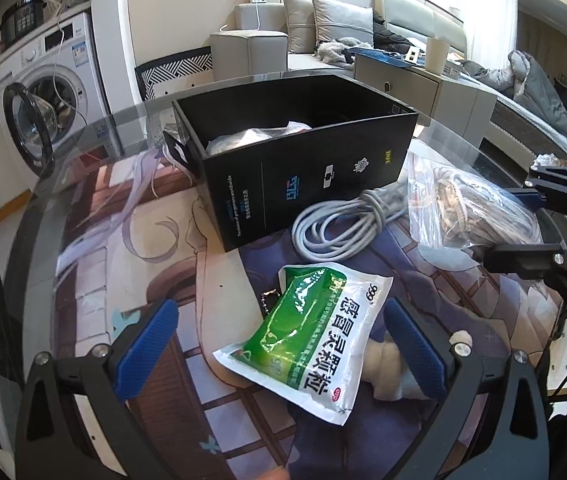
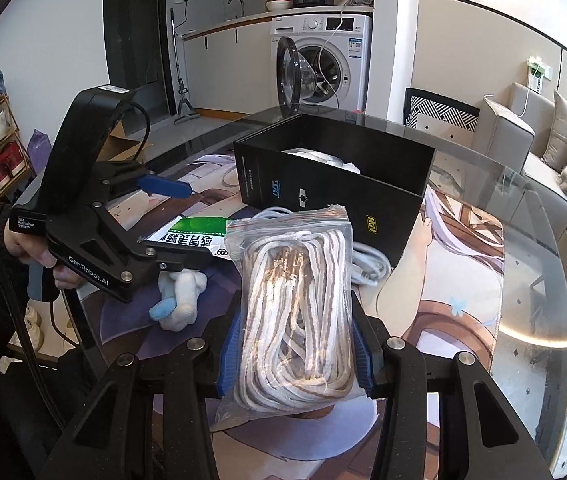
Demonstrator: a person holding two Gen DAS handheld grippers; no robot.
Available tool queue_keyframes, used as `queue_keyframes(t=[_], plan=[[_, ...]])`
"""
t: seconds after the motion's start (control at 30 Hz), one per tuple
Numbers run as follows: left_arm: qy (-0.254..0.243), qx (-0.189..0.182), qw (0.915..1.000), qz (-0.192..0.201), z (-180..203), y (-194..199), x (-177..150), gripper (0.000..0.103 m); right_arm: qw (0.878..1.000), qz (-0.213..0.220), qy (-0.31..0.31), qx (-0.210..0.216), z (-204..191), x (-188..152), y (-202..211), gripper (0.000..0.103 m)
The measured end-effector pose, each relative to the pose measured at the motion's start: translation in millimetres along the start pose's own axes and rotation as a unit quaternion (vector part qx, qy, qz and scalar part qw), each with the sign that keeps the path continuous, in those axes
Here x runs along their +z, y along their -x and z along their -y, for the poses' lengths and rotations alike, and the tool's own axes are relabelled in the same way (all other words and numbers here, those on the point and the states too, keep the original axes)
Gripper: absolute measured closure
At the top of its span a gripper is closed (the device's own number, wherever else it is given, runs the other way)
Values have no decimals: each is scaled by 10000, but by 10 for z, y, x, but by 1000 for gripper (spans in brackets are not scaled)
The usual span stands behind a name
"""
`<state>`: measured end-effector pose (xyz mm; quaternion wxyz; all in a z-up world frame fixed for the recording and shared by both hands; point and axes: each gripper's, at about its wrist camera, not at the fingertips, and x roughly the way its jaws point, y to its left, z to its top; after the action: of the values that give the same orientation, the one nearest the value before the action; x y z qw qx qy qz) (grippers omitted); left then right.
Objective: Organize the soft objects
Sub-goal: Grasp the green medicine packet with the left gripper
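Left wrist view: my left claw stands released, its two blue pads wide apart over the table mat. Between them lies one green-and-white sachet, untouched, with one plush toy just beside the right pad. Ahead sit one grey cable and one black box. Far right, my right claw clamps one bag of rope.

Right wrist view: my right claw is clenched on that bag of rope, both pads pressing its sides, lifted off the mat. The box is ahead, the sachet and toy to the left, under my left claw.
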<state>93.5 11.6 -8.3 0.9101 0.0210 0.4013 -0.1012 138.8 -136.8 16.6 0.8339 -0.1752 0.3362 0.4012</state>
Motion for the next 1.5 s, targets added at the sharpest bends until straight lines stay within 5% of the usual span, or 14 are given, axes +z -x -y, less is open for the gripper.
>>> queue_keyframes(t=[0.37,0.93,1.17,1.5], plan=[[-230,-291,9993,-110,110,2,-36,40,10000,33,-24,2,21,5,18,57],[-177,-412,9990,33,24,91,-1,40,10000,50,-30,-28,44,-1,44,57],[-102,-433,9989,-155,61,29,-4,26,10000,48,-29,-33,44,0,43,57],[-206,-432,9987,-192,155,-52,40,25,10000,37,-53,-44,60,-4,41,57]])
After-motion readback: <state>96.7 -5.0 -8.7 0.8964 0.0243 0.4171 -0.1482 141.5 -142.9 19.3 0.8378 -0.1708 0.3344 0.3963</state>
